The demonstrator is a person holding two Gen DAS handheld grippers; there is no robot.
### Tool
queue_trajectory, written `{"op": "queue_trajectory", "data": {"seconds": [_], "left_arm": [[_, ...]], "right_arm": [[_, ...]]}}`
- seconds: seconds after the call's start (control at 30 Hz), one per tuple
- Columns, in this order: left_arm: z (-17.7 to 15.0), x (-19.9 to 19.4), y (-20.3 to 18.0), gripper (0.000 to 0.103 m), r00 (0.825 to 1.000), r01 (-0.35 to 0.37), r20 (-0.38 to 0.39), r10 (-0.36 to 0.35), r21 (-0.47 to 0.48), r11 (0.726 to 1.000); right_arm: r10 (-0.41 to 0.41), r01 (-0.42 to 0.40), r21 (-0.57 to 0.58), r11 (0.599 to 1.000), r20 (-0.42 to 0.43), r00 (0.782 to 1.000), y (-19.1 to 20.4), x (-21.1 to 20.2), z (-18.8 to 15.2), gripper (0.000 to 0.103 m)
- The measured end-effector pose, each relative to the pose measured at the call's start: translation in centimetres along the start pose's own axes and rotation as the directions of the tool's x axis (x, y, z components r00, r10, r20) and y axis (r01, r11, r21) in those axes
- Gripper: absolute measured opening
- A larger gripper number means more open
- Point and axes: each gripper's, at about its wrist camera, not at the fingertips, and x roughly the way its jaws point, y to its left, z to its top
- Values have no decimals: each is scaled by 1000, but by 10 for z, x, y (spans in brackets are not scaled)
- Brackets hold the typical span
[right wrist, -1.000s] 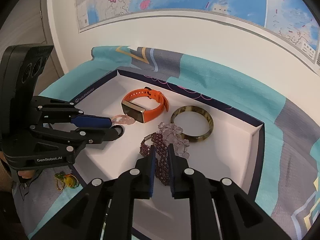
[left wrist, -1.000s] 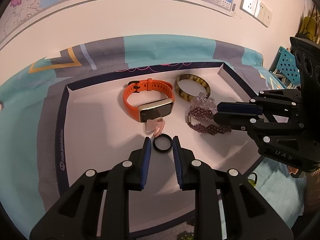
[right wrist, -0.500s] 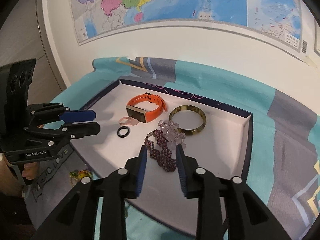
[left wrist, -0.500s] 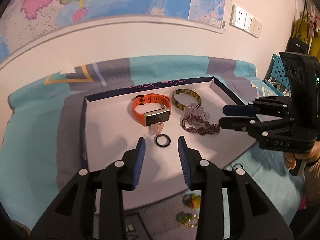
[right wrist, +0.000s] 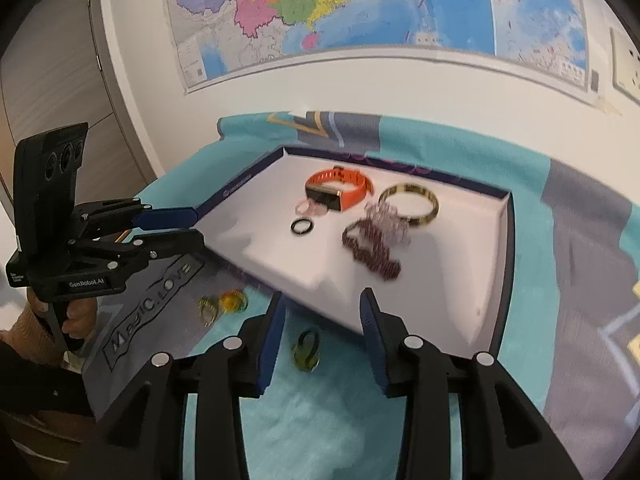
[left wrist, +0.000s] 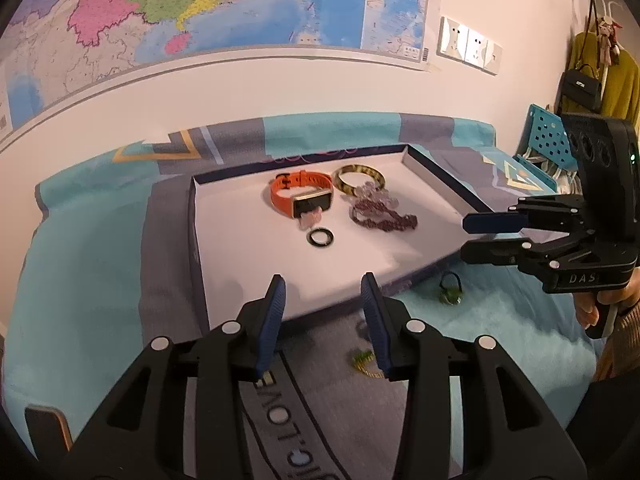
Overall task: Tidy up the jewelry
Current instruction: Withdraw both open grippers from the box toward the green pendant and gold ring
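1. The shallow white tray with a dark blue rim (left wrist: 198, 216) lies on a teal and grey patterned cloth (left wrist: 92, 264) and holds five pieces of jewelry.
2. Tray contents: an orange strap smartwatch with a gold-edged face (left wrist: 302, 196); a pale pink translucent ring (left wrist: 310, 220) touching the watch face; a small black ring (left wrist: 320, 237) just beside the pink ring, toward the near rim; a mottled yellow-brown bangle (left wrist: 359, 178); a dark purple beaded bracelet (left wrist: 382, 218) with a clear crystal bead cluster (left wrist: 376, 196) against it.
3. Items outside the tray, on the cloth near its front rim: a green stone ring (right wrist: 306, 350), a yellow stone ring (right wrist: 233, 301), and a thin gold ring (right wrist: 208, 308) beside the yellow one.
4. Left gripper (left wrist: 324, 320): jaws wide apart, holding nothing, positioned above the cloth in front of the tray.
5. Right gripper (right wrist: 322, 328): jaws wide apart, holding nothing, positioned over the green stone ring.
6. Background: a coloured wall map (right wrist: 360, 12).
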Motion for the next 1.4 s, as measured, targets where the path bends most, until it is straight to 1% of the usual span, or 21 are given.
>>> {"op": "queue_trajectory", "data": {"seconds": [0.1, 0.2, 0.3, 0.53, 0.6, 0.63, 0.67, 0.7, 0.83, 0.97, 1.03, 1.17, 1.33, 1.4], "left_arm": [[-10, -2, -5, 43, 1000, 7, -9, -6, 12, 1000], [-18, 0, -10, 43, 1000, 2, -30, -1, 28, 1000], [-25, 1, -15, 43, 999, 10, -49, -8, 38, 999], [-31, 6, -24, 44, 997, 12, -72, -8, 54, 998], [-31, 7, -25, 44, 997, 9, -75, -5, 59, 998], [-31, 7, -24, 44, 997, 9, -77, -5, 59, 998], [-31, 8, -24, 44, 997, 11, -79, -7, 58, 998], [-31, 9, -24, 44, 996, 11, -83, -7, 56, 998], [-31, 9, -23, 44, 996, 15, -87, -10, 51, 999], [-32, 9, -24, 44, 996, 20, -87, -15, 56, 998], [-32, 9, -26, 44, 996, 28, -86, -23, 64, 998], [-34, 9, -31, 44, 995, 36, -94, -27, 89, 995], [-35, 16, -33, 44, 991, 39, -129, -27, 97, 994], [-35, 19, -32, 41, 989, 46, -141, -34, 87, 995]], "right_arm": [[7, -7, 15, 1000, -2, 1000, 3, -3, -11, 41], [-4, 5, 22, 1000, -22, 1000, 5, -1, -20, 41], [2, -1, 30, 1000, -40, 999, 7, 3, -27, 41], [5, -3, 41, 999, -58, 998, 10, 15, -26, 38], [-5, 7, 38, 999, -65, 998, 11, 18, -25, 29], [-9, 12, 41, 999, -74, 997, 11, 21, -24, 26], [-13, 17, 46, 999, -82, 997, 10, 24, -25, 21], [-15, 20, 54, 998, -87, 996, 9, 26, -25, 13], [-17, 22, 81, 996, -67, 998, 4, 22, -25, 12], [20, -15, 114, 993, -39, 999, -2, 12, -23, 12], [18, -14, 114, 993, -32, 999, -2, 9, -23, 12], [38, -35, 105, 994, -21, 999, 2, 3, -23, 12], [64, -62, 86, 994, -24, 998, 11, 2, -26, 12], [74, -71, 78, 994, -31, 997, 16, 5, -28, 12]]}}
